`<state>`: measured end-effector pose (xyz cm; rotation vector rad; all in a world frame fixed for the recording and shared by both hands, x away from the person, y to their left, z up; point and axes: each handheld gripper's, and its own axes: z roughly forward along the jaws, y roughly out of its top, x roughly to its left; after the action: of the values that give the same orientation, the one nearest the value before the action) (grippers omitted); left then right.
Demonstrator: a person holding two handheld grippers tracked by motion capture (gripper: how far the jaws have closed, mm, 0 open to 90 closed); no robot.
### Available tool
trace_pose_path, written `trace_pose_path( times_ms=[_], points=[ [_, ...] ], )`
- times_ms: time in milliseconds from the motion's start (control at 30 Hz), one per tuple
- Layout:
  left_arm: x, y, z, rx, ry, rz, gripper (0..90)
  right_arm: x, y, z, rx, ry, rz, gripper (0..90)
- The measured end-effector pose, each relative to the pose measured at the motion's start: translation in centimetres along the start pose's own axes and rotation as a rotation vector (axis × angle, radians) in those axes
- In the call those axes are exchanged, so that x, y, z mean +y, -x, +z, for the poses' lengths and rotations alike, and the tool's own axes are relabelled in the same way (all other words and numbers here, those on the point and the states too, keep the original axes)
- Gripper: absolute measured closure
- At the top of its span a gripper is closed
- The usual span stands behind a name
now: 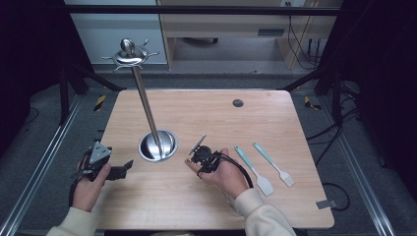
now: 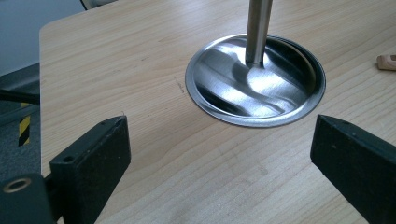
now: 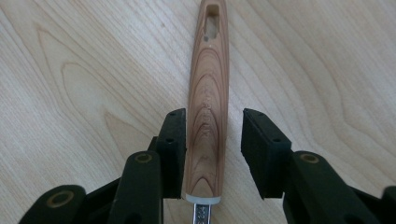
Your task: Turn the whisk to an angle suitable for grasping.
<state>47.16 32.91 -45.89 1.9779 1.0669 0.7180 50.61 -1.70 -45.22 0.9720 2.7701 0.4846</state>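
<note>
Straddling a wooden utensil handle with the right gripper, jaws narrowed around it: left pad touching the wood, right pad a sliver apart, so not yet clamped, likely lined up along the grain for a square pinch near the ferrule. Lying flat on the table, handle pointing away from the jaws, hanging slot at the far end, presumably meant for the hook stand. Cut off below the jaws: the metal neck and whatever head follows, so kind of utensil unclear. Held wide and empty, the left gripper, hovering low with the stand's steel base dish just ahead between the jaws, perhaps ready to steady it. Beyond the right hand, two teal-handled utensils, a spatula and a brush, waiting side by side; top hooks small and hard to count.
</note>
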Motion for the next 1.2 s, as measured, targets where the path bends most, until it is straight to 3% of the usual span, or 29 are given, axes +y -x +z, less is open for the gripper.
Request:
trace_pose_path(
  times_ms=[367,533,567,800,833,1000,1100,1200],
  points=[
    [0.0,0.0,0.0,0.002,0.000,-0.002,4.7,0.0,-0.1,0.8,0.018,-0.043,0.033,59.3],
    [0.0,0.1,0.0,0.000,-0.002,0.003,4.7,-0.1,-0.1,1.1,0.018,-0.055,0.026,61.3],
    [0.0,0.1,0.0,0.001,-0.002,0.003,4.7,0.0,-0.2,1.1,0.016,-0.065,0.047,61.6],
    [0.0,0.0,0.0,0.003,0.000,0.002,4.7,-0.2,-0.3,1.4,0.013,-0.081,0.062,65.5],
    [0.0,0.1,0.0,0.002,-0.002,0.004,4.7,-0.3,-0.2,1.5,0.015,-0.072,0.039,66.5],
    [0.0,0.1,0.0,0.002,-0.002,0.005,4.7,-0.3,-0.3,1.4,0.015,-0.082,0.066,68.2],
    [0.0,0.0,0.0,0.003,-0.001,0.003,4.7,-0.3,-0.2,1.3,0.014,-0.085,0.039,68.5],
    [0.0,0.0,0.0,0.004,-0.001,0.004,4.7,-0.3,-0.3,1.2,0.012,-0.094,0.061,68.5]
  ],
)
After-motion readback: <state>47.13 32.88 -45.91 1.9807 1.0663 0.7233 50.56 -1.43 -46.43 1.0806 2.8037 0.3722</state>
